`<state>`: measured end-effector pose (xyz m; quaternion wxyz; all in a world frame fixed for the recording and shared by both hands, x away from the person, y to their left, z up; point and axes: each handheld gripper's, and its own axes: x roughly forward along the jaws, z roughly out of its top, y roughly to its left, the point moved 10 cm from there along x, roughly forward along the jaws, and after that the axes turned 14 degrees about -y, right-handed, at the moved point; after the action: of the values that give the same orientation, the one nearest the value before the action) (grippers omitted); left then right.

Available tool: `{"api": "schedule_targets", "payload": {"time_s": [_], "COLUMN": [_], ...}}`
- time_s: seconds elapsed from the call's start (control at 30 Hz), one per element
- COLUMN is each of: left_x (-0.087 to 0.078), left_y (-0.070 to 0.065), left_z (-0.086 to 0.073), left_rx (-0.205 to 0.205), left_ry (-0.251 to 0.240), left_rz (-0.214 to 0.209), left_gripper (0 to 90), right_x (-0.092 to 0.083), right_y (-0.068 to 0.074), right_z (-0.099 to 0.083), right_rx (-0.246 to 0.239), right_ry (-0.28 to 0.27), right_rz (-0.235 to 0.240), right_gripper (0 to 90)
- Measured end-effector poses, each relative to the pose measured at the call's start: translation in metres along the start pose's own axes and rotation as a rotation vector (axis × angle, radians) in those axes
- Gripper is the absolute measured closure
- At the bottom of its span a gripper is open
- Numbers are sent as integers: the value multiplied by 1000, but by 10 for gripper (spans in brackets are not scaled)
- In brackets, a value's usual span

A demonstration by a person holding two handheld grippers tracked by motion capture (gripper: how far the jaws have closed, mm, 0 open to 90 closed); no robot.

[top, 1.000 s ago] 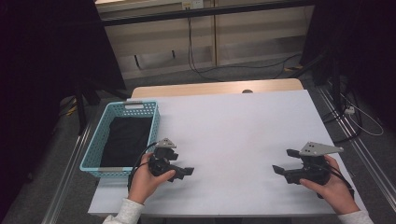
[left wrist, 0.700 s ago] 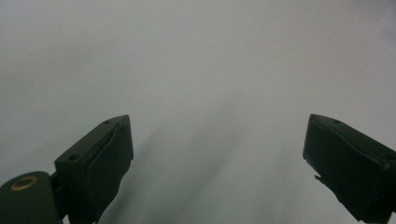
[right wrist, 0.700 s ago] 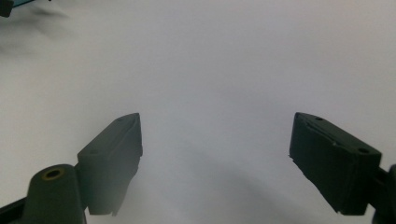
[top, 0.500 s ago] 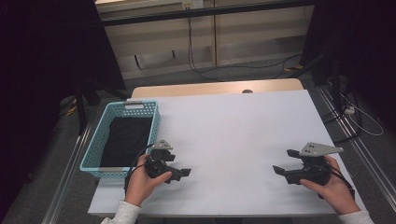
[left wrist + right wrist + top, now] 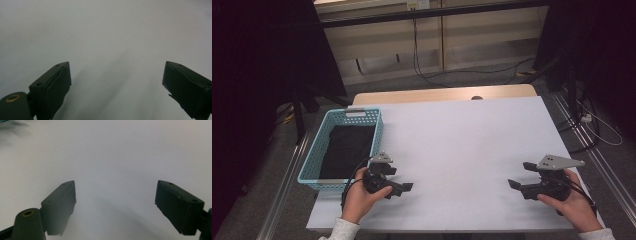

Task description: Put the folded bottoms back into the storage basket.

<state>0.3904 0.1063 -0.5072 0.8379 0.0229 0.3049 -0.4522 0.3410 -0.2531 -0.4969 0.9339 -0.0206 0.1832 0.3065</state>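
My left gripper (image 5: 399, 181) rests low over the white table (image 5: 462, 135) near the front left, held in a hand, with its jaws pointing right. In the left gripper view the left gripper (image 5: 116, 83) is open, with only bare white tabletop between the jaws. At the front right, the other hand holds my right gripper (image 5: 519, 176) with its jaws pointing left. In its own view the right gripper (image 5: 116, 201) is also wide open and holds nothing.
A teal plastic basket (image 5: 380, 131) stands at the table's left edge, just behind the left gripper, with a black cloth (image 5: 344, 150) lying in it. A wooden strip (image 5: 442, 94) runs along the far edge. Cables lie on the floor beyond the table.
My left gripper has shifted a touch to the left. The right gripper has kept still, and both stay open.
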Motion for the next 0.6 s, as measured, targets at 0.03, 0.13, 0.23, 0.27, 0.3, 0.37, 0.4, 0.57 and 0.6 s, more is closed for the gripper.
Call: {"api": "schedule_targets", "payload": {"time_s": [0.03, 0.13, 0.23, 0.27, 0.3, 0.37, 0.4, 0.57, 0.6], "left_x": [0, -1, -3, -3, -4, -5, -5, -7, -7], "left_y": [0, -1, -1, -1, -1, -1, -1, -2, -2], "left_z": [-1, -2, -2, -2, -3, -2, -2, -3, -3], "left_rx": [1, 5, 6, 4, 7, 6, 10, 29, 30], "left_ry": [3, 6, -4, -5, -2, -12, -13, -8, -9], "left_rz": [0, -3, -4, -6, -7, -11, -12, -11, -12], "left_gripper": [83, 83, 83, 83, 83, 83, 83, 83, 83], "right_x": [0, -1, 0, 1, 1, 2, 2, 3, 3], "right_y": [0, -1, 1, 1, 2, 3, 3, 4, 4], "right_z": [0, -2, -2, -2, -3, -4, -4, -5, -5], "right_rx": [3, 3, 6, -1, -4, -4, -5, -8, -8], "right_ry": [-1, 2, 5, 6, 7, 11, 14, 17, 17], "right_rz": [0, 0, 1, 3, 5, 8, 8, 13, 13], "right_gripper": [159, 159, 158, 159, 159, 159, 159, 159, 159]}}
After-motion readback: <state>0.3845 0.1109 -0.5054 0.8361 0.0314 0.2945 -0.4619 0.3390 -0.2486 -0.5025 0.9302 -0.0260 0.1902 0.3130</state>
